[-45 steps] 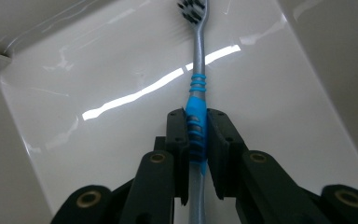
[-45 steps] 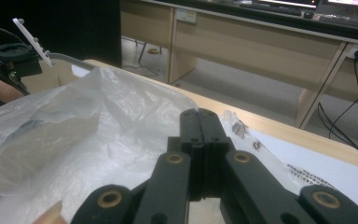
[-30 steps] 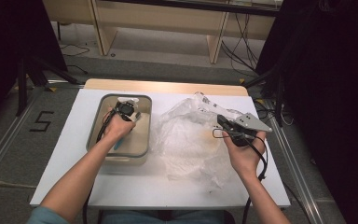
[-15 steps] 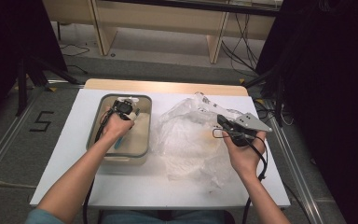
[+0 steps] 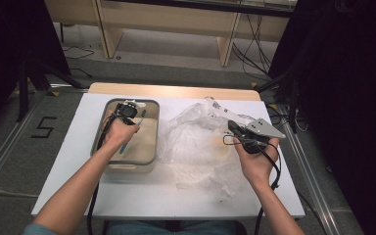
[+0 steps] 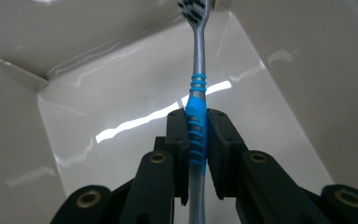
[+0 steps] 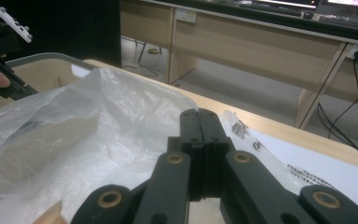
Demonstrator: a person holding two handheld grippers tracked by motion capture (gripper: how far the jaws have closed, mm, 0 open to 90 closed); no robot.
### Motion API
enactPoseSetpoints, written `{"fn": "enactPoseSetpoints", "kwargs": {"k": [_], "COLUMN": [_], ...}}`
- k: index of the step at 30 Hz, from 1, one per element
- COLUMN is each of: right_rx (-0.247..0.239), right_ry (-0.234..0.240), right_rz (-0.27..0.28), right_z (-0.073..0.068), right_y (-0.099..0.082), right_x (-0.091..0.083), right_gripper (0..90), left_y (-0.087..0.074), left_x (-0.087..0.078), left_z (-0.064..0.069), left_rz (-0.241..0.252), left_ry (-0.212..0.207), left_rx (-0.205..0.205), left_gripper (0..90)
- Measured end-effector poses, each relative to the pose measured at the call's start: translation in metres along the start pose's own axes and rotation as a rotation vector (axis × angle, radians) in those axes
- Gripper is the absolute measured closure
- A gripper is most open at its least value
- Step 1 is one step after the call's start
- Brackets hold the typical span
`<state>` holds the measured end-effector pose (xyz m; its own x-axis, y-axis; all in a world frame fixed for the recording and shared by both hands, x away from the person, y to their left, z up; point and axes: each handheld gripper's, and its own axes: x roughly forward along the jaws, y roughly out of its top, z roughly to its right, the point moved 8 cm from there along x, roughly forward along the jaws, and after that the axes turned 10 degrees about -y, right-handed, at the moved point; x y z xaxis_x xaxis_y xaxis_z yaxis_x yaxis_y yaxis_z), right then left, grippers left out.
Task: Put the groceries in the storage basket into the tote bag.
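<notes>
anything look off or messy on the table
Nothing spilled or damaged. The clear bag lies crumpled and spread beside the tub; the left gripper holds a toothbrush over the tub.

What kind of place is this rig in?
Probably a lab or office workroom set up for recording. A small white table stands on grey carpet between floor rails, a "5" is taped on the floor, and wooden desks with trailing cables stand behind.

Glossy plastic tub (image 6: pixel 98 107), crinkled clear plastic bag (image 5: pixel 200 142)
</notes>
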<state>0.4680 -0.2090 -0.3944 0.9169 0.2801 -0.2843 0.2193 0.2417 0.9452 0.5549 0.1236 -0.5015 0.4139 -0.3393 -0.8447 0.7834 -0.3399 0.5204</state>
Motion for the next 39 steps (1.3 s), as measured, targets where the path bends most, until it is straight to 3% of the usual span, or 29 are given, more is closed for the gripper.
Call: {"fn": "enactPoseSetpoints", "kwargs": {"k": [7, 21, 39], "right_rx": [0.0, -0.001, -0.003], "right_ry": [0.0, 0.0, 0.001], "right_rz": [0.0, 0.001, 0.002], "right_z": [0.0, -0.001, -0.001], "right_y": [0.0, 0.0, 0.0], "right_x": [0.0, 0.0, 0.0], "right_gripper": [90.0, 90.0, 90.0], "left_y": [0.003, 0.005, 0.015], "left_x": [-0.009, -0.019, -0.042], "left_z": [0.001, 0.003, 0.008], "left_rz": [0.042, 0.08, 0.225], "left_ry": [-0.003, -0.01, -0.013], "left_rx": [0.004, 0.011, 0.021], "left_gripper": [79.2, 79.2, 79.2]}}
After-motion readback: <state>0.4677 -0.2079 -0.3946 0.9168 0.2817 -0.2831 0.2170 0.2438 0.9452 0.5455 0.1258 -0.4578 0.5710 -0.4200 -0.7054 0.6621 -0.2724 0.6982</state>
